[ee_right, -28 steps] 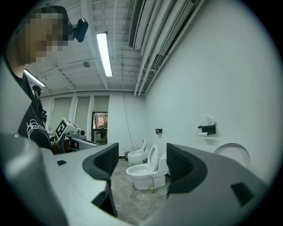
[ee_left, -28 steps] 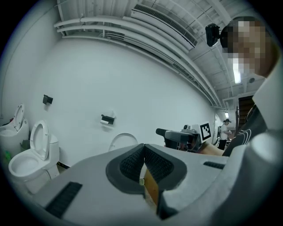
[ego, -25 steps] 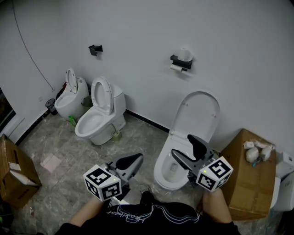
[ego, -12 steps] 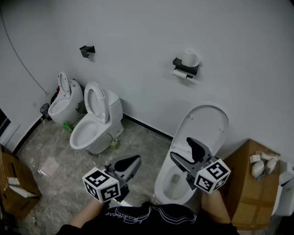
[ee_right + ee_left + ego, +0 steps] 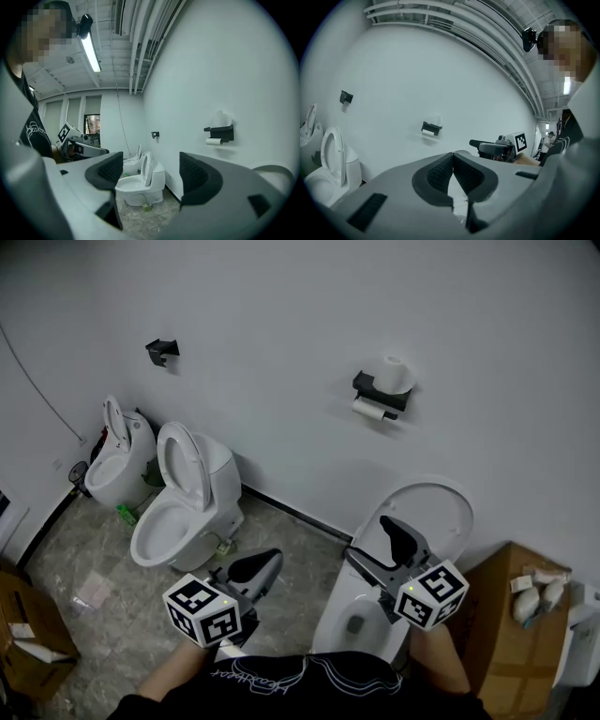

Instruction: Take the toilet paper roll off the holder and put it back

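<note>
A black wall holder (image 5: pixel 378 390) carries a white toilet paper roll (image 5: pixel 370 409) on its bar, and a second white roll (image 5: pixel 397 373) stands on top. In the right gripper view the holder (image 5: pixel 221 133) sits to the upper right, far ahead. My right gripper (image 5: pixel 389 545) is open above a toilet; its jaws have just been opening wider and nothing is between them. My left gripper (image 5: pixel 255 570) is shut and empty, low at the left. The left gripper view shows the holder (image 5: pixel 431 127) ahead on the wall, well beyond the jaws.
An open toilet (image 5: pixel 427 512) stands against the wall under my right gripper. Two more toilets (image 5: pixel 178 512) (image 5: pixel 112 456) stand at the left. Cardboard boxes sit at the right (image 5: pixel 502 615) and far left (image 5: pixel 23 652). A second, bare black holder (image 5: pixel 161 350) is on the wall.
Both grippers have travelled together toward the wall. In the head view the toilets have slid left and the holder sits a little lower and to the right.
</note>
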`<state>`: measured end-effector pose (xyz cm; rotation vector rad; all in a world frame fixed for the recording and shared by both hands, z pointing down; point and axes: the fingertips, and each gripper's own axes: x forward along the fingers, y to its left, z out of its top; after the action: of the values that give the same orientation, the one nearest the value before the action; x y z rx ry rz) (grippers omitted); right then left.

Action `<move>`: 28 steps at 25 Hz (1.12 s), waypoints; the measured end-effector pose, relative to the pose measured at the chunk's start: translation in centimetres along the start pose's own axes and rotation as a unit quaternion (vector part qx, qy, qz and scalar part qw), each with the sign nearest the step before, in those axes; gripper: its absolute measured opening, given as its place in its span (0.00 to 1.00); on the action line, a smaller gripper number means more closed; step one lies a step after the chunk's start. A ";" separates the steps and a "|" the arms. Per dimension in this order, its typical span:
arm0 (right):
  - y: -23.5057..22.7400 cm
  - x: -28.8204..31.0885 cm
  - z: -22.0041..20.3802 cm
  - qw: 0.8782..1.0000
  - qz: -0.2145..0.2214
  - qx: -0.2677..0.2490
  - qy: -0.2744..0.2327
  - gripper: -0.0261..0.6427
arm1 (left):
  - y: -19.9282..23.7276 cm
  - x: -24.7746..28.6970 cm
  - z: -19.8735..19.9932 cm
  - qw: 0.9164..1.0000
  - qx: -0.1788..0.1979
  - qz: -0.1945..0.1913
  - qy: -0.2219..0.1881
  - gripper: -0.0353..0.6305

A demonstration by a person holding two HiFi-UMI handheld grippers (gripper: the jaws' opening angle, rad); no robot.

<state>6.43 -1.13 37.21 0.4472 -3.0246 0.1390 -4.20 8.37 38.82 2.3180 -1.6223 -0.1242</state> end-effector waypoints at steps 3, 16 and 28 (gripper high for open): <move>-0.8 0.7 0.5 1.000 -0.002 0.000 -0.007 0.59 | 0.9 1.0 0.5 1.000 0.005 -0.005 -0.002 0.06; -6.8 4.6 2.2 0.998 -0.056 -0.018 -0.010 0.60 | 5.9 7.1 2.7 0.999 0.016 -0.047 0.001 0.06; -17.8 10.8 5.5 0.989 -0.145 -0.020 -0.005 0.59 | 14.6 17.3 7.0 0.994 0.007 -0.110 0.016 0.06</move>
<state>0.91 -21.69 34.17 0.8759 -2.9245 0.0570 -12.92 -13.70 38.30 2.4911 -1.3523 -0.1251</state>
